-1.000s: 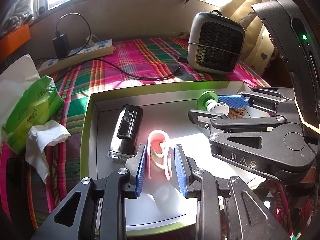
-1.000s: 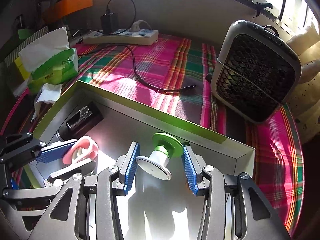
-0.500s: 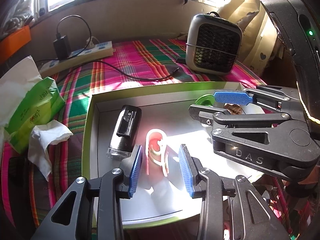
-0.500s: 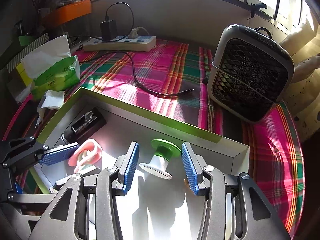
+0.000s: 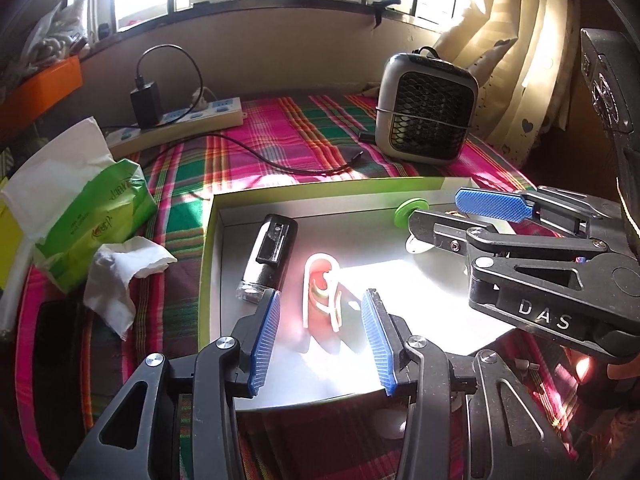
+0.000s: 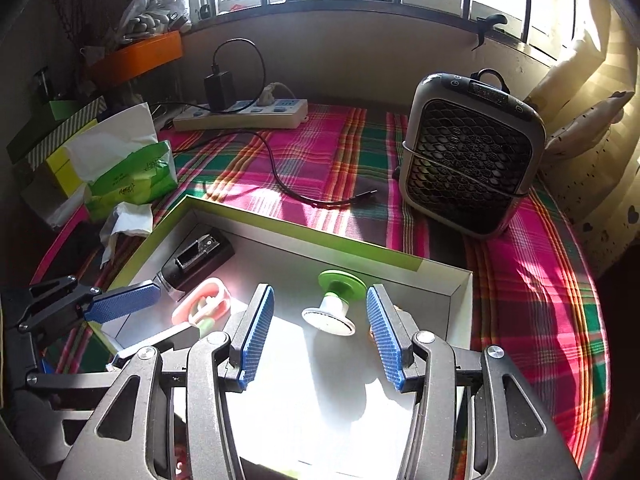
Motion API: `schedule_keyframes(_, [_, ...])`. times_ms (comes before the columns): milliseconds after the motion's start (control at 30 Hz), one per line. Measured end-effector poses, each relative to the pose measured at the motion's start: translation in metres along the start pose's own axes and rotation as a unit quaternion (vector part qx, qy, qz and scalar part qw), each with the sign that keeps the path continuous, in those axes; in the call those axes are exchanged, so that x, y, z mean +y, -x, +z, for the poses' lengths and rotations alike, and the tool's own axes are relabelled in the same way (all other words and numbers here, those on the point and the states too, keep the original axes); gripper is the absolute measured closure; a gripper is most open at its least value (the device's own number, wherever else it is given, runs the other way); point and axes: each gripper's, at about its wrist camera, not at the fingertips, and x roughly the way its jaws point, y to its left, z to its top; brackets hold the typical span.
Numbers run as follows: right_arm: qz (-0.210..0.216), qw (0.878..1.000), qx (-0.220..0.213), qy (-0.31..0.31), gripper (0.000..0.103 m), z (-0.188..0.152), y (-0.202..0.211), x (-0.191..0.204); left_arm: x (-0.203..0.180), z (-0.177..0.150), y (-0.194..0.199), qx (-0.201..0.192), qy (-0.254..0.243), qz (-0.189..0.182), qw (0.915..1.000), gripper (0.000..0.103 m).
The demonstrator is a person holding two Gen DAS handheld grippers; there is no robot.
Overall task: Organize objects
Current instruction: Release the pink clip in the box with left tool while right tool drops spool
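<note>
**Both grippers stand released over the green-rimmed box**

Your left gripper (image 5: 320, 340) hangs with its blue pads spread wide, clear of the pink-and-white plastic clip (image 5: 323, 294) lying between them on the white floor of the shallow green-rimmed cardboard box (image 5: 208, 248). Draw back straight, so that neither pad catches the clip. Just beside the clip, toward the box's left wall, lies a black-and-silver cylindrical torch (image 5: 266, 258). Further right, your right gripper (image 6: 320, 336) is likewise spread apart, touching nothing; the green-topped white plastic spool (image 6: 335, 300) lies tipped between its pads near the back wall. Lift clear without nudging it, for it looks ready to roll.
</note>
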Motion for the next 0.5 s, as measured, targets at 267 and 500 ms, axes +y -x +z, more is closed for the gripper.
schedule_keyframes(267, [0.008, 0.999, -0.022, -0.023, 0.053, -0.014, 0.028, 0.002, -0.002, -0.009, 0.021, -0.011, -0.001, 0.008, 0.9999, 0.062])
schedule_keyframes(500, [0.0, 0.999, -0.033, -0.032, 0.053, -0.031, 0.045, 0.002, -0.005, -0.02, 0.037, -0.017, -0.002, 0.012, 0.9998, 0.062])
